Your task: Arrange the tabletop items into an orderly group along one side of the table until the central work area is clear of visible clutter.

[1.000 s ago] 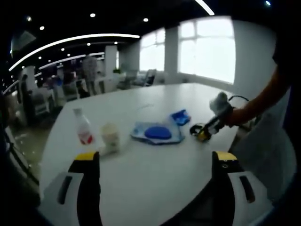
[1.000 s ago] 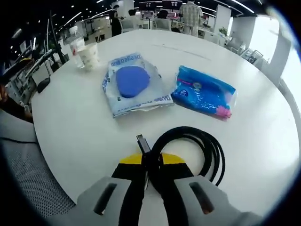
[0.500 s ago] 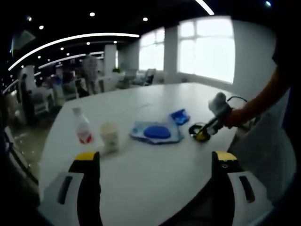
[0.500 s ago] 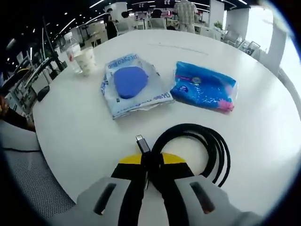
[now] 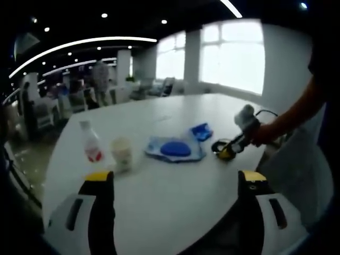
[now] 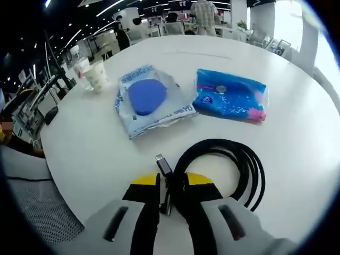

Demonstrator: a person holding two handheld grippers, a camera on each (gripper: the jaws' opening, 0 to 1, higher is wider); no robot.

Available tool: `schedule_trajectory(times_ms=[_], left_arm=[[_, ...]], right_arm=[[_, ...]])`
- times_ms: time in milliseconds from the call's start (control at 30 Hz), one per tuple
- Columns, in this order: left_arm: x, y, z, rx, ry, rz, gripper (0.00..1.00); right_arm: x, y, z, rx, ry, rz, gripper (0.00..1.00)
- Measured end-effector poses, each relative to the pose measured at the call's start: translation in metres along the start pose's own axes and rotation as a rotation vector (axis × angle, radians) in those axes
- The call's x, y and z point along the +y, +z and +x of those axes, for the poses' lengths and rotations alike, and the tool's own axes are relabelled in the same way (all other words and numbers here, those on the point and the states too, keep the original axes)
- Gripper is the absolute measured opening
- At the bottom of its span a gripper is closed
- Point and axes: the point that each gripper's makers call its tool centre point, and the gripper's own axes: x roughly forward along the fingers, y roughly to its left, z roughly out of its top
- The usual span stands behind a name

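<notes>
On the round white table (image 6: 95,154) my right gripper (image 6: 171,186) is shut on a coiled black cable (image 6: 241,159) near the table's edge; the cable's plug sticks up between the jaws. Beyond it lie a clear bag with a blue disc (image 6: 146,98) and a blue packet (image 6: 229,96). A paper cup (image 6: 97,76) and a small bottle (image 6: 81,61) stand at the far left. My left gripper (image 5: 175,178) is open, held off the table's edge with nothing between its jaws. In its view are the bottle (image 5: 91,147), cup (image 5: 122,154), bag (image 5: 175,149), packet (image 5: 202,131) and the right gripper (image 5: 236,142).
A person's arm (image 5: 289,117) reaches in from the right and holds the right gripper. A grey mesh chair (image 6: 32,202) stands by the table's near edge. Office desks, chairs and people fill the background.
Both views have drifted slightly. My right gripper keeps its hold on the cable. Nothing else on the table has moved.
</notes>
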Motion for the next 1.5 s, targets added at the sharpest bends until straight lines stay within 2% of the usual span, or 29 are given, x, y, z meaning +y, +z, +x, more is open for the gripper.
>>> schedule_trajectory(times_ms=[100,200,267,433,533,733,967,1033,1167,1267,1500], left_arm=[[-0.003,0.002,0.000,-0.005,-0.015,0.000,0.93],[-0.002,0.007,0.000,-0.032,-0.012,-0.016,0.93],[-0.001,0.005,0.001,-0.021,-0.009,-0.025,0.93],[-0.002,0.003,0.003,-0.004,-0.021,-0.041,0.94],[0.008,-0.001,0.007,0.011,0.002,-0.016,0.94],[0.024,0.001,0.016,0.014,0.025,-0.066,0.95],[0.023,0.007,0.039,0.035,-0.002,-0.092,0.91],[0.022,0.012,0.047,0.036,-0.004,-0.086,0.92],[0.023,0.016,0.061,0.079,-0.020,-0.057,0.89],[0.021,0.024,0.070,0.076,-0.035,-0.025,0.88],[0.015,0.025,0.095,0.138,-0.070,0.000,0.84]], right_arm=[[0.002,0.005,-0.003,-0.021,0.003,0.028,0.21],[0.003,0.011,-0.007,-0.043,-0.003,0.011,0.22],[0.004,0.016,-0.010,-0.057,-0.008,0.002,0.23],[0.005,0.029,-0.018,-0.108,-0.007,0.069,0.30],[0.009,0.031,-0.020,-0.117,0.001,0.085,0.32],[0.018,0.039,-0.026,-0.151,0.019,0.117,0.36],[0.025,0.048,-0.030,-0.206,0.035,0.210,0.38],[0.027,0.049,-0.030,-0.217,0.037,0.230,0.38],[0.030,0.048,-0.030,-0.225,0.039,0.252,0.38],[0.033,0.049,-0.030,-0.243,0.042,0.295,0.38],[0.040,0.049,-0.027,-0.265,0.046,0.311,0.37]])
